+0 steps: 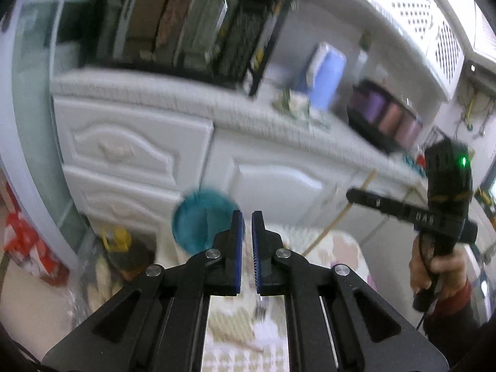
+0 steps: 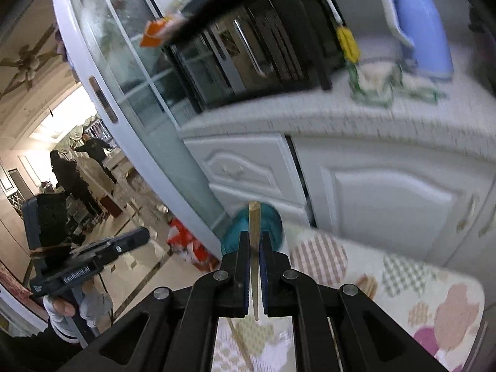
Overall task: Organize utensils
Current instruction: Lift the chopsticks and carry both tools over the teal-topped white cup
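White cupboards fill the back, and our table [image 2: 403, 282] with its dotty cloth sits low in the frame. Our right tongs [image 2: 254, 248] pinch a wooden chopstick [image 2: 254, 226] near the teal cup [image 1: 198, 217]. Our left tongs [image 1: 245, 238] are nearly together, holding nothing.

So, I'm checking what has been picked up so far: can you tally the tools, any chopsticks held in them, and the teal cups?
Tools: 2, the left tool shut with nothing in it, the right tool shut
Chopsticks held: 1, a chopstick in the right tool
Teal cups: 1, the teal cup on the table
Total: 4
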